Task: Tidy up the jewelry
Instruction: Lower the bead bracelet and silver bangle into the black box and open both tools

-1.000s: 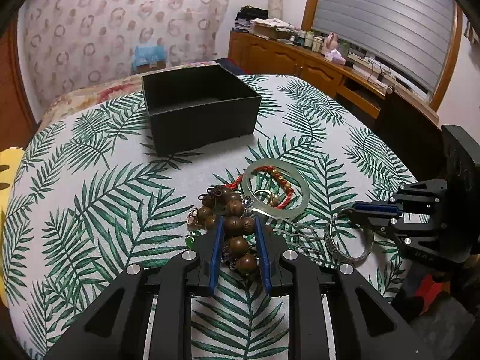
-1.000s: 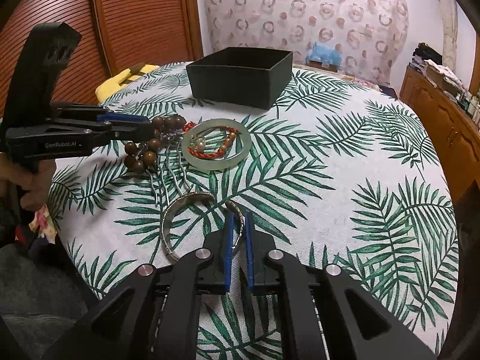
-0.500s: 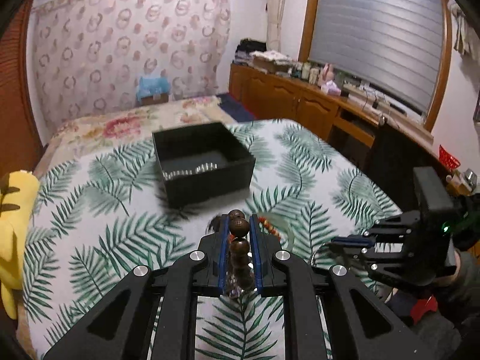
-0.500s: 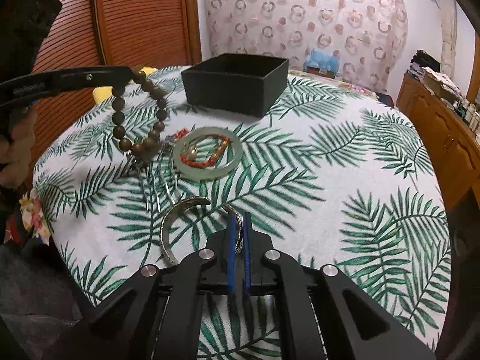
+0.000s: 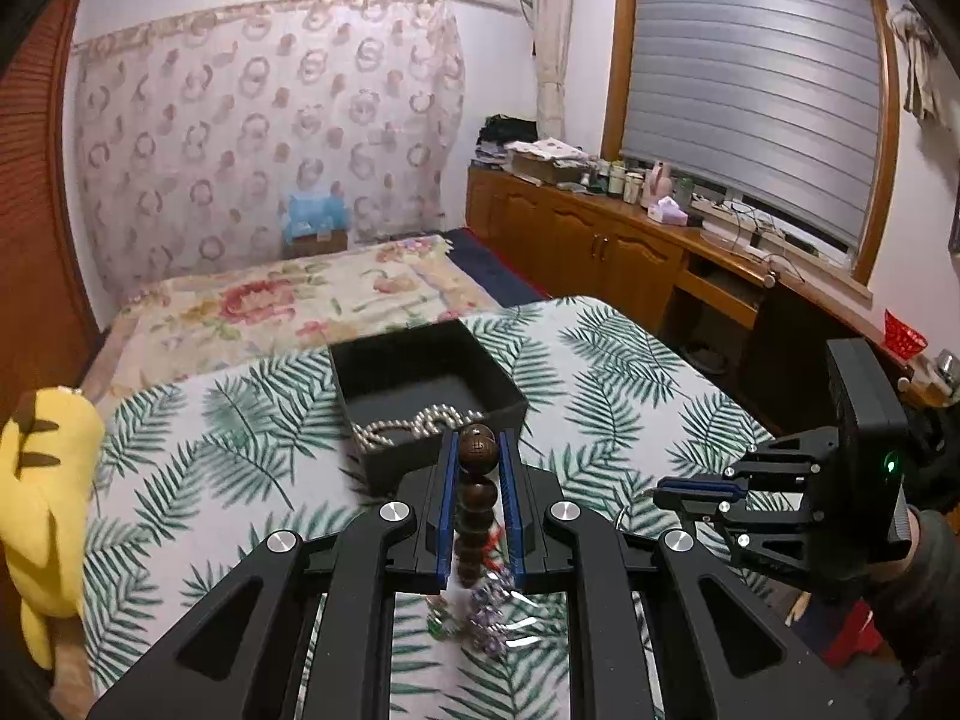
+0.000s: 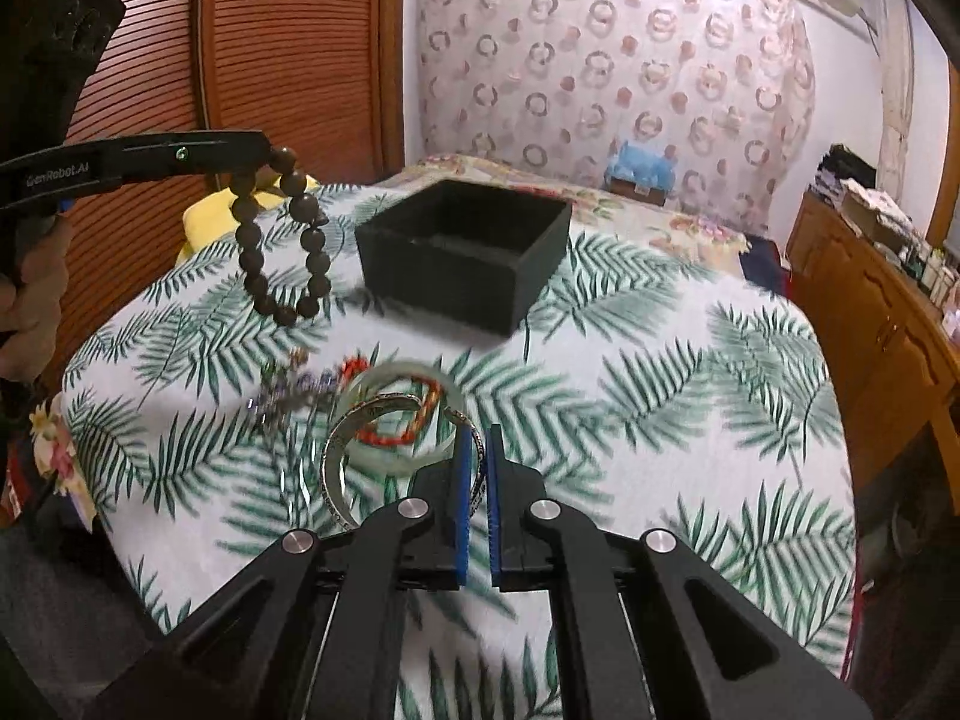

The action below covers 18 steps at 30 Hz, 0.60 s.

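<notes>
Two bracelets, round wooden beads (image 6: 282, 246), engraved silver cuff (image 6: 360, 450)

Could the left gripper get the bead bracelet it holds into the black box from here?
Probably yes. The left gripper is shut on the bead bracelet, which hangs clear above the table, and the black box stands open-topped just ahead with nothing between them. The right gripper is off to the side.

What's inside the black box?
In the black box lies a shiny silver bead chain. The gripper and near wall cover part of the floor, so maybe more.
</notes>
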Tool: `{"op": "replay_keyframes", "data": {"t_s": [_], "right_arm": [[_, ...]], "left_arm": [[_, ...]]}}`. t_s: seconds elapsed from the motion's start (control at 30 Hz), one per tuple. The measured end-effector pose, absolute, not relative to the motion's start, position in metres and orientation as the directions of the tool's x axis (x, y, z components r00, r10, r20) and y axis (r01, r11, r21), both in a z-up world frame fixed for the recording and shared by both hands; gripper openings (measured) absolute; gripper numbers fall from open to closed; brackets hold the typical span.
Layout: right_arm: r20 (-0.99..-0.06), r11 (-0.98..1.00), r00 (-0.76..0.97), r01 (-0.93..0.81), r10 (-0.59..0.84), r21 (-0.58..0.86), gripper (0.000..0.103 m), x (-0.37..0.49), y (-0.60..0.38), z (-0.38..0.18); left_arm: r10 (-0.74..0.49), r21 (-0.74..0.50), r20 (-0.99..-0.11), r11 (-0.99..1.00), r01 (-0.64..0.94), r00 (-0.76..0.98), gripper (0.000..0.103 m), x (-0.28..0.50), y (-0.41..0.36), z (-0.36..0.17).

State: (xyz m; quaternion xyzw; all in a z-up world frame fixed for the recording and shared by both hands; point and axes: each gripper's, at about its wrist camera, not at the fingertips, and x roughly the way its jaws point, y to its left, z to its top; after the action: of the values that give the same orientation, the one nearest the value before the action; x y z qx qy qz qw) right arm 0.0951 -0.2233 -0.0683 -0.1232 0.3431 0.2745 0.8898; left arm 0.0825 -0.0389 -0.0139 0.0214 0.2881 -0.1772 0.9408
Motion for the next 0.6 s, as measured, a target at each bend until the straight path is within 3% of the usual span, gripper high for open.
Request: {"op": "replay_keyframes", "data": {"t_s": [0.6], "right_arm": [[-0.615, 0.795, 0.655, -0.602, 0.439, -0.072, 0.006, 0.207, -0.181, -0.027]], "left_arm": [[-0.269, -0.041, -0.511, 0.956, 0.290, 0.817, 0.012, 0.159, -0.019, 0.021]]}}
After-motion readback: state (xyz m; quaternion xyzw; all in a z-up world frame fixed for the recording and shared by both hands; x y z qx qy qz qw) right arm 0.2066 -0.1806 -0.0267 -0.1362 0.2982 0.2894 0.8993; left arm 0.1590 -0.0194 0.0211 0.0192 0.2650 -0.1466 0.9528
